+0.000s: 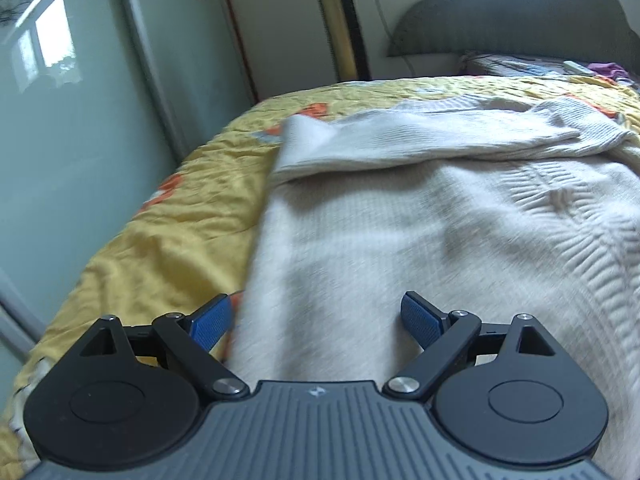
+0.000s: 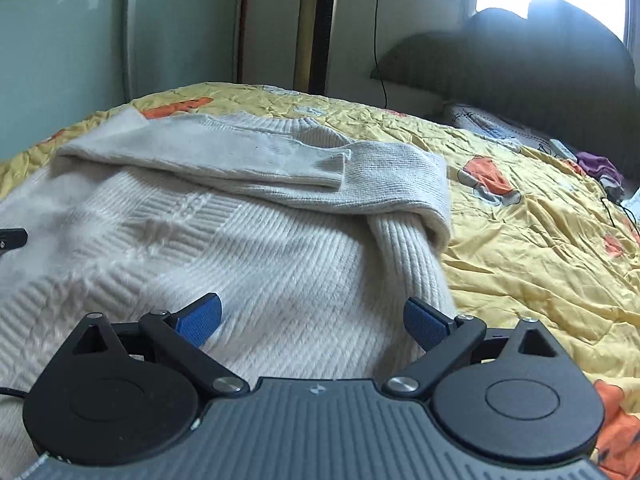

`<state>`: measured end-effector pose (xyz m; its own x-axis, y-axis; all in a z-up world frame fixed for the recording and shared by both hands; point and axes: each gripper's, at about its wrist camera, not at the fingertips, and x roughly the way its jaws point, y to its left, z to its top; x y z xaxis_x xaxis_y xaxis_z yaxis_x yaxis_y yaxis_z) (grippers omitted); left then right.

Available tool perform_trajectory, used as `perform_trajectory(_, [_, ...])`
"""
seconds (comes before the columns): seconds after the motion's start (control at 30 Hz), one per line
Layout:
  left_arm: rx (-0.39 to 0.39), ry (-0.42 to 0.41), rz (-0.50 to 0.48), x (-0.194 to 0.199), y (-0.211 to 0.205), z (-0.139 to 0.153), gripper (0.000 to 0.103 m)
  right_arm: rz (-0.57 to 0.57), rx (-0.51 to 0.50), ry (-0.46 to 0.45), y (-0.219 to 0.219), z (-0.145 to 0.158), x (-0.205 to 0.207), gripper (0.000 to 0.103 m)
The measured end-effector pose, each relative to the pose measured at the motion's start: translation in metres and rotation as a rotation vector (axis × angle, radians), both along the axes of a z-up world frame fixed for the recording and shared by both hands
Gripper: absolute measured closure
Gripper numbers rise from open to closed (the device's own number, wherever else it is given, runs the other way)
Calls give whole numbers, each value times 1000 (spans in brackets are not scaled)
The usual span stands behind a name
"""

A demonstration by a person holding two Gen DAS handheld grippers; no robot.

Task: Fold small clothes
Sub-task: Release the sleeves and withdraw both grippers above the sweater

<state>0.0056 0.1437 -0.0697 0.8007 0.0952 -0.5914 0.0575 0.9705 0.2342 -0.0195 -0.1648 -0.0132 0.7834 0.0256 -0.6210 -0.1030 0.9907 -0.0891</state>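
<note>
Cream knitted sweater spread flat on a yellow quilt with orange patches, covering the bed. Both sleeves folded across the chest at the far end: left sleeve lying on top, right sleeve under it and bent back toward the near side along the sweater's right edge. Raised cable pattern visible down the middle of the body.

Left gripper spread wide above the near left edge of the sweater, blue pads clear of the cloth, nothing grasped. Left pad over the border between knit and quilt.

Right gripper also wide apart, over the near right part of the body, nothing between the pads; whether the right pad touches the bent sleeve, not possible to tell.

Farther away: dark headboard, gold and black tower fan, pale green wardrobe doors on the left.
</note>
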Motion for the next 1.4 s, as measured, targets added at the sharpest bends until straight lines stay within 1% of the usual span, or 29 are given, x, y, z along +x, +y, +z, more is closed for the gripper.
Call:
perform_trajectory(0.1, [-8, -12, 46, -10, 13, 5, 10, 14, 5, 7, -2, 0, -9, 4])
perform_trajectory(0.17, [45, -30, 63, -15, 15, 6, 10, 20, 33, 31, -5, -5, -14, 4])
perform_trajectory(0.23, [110, -53, 47, -20, 13, 3, 10, 40, 116, 58, -7, -11, -20, 4])
perform_trajectory(0.27, [125, -54, 45, -20, 11, 2, 10, 54, 136, 56, -7, -12, -24, 3])
perform_trajectory(0.33, [133, -60, 52, -21, 6, 3, 10, 74, 133, 38, -3, -12, -29, 3])
perform_trajectory(0.43, [175, -83, 52, -23, -2, 3, 10, 78, 136, 20, 1, -10, -33, 3])
perform_trajectory(0.53, [196, -93, 51, -24, -3, 3, 10, 41, 85, 9, 0, -6, -34, 4])
perform_trajectory(0.63, [160, -85, 70, -26, 9, 10, 10, 45, 27, 2, -3, 0, -37, 4])
perform_trajectory(0.73, [116, -86, 104, -26, 26, 19, 10, 48, -84, -18, -4, 8, -44, 4])
perform_trajectory(0.77, [104, -81, 112, -24, 31, 19, 10, 51, -101, -21, -6, 9, -45, 3])
perform_trajectory(0.83, [79, -50, 104, -20, 37, 14, 10, 49, -82, -7, -13, 8, -44, 3])
perform_trajectory(0.93, [70, -29, 83, -21, 35, 8, 10, 26, -7, 52, -22, -8, -38, 3])
perform_trajectory(1.03, [64, -29, 45, -28, 32, 13, 10, 10, 38, 53, -25, -9, -41, 3])
perform_trajectory(1.1, [68, -35, 45, -33, 31, 20, 10, 11, 51, 60, -25, -6, -43, 3])
perform_trajectory(1.13, [51, -43, 40, -37, 32, 25, 10, 15, 41, 58, -24, -4, -45, 3])
perform_trajectory(1.2, [-25, -48, 9, -44, 32, 35, 10, 18, 16, 55, -20, -3, -50, 3])
perform_trajectory(1.27, [-104, -20, -42, -48, 27, 41, 10, 38, 18, 65, -18, -5, -53, 3])
perform_trajectory(1.3, [-121, -6, -69, -49, 22, 41, 10, 45, 18, 75, -18, -8, -53, 2])
perform_trajectory(1.33, [-121, 6, -100, -51, 14, 40, 10, 44, 13, 79, -18, -10, -54, 2])
perform_trajectory(1.4, [-80, 22, -151, -52, -1, 34, 10, 35, 29, 78, -21, -9, -55, 2])
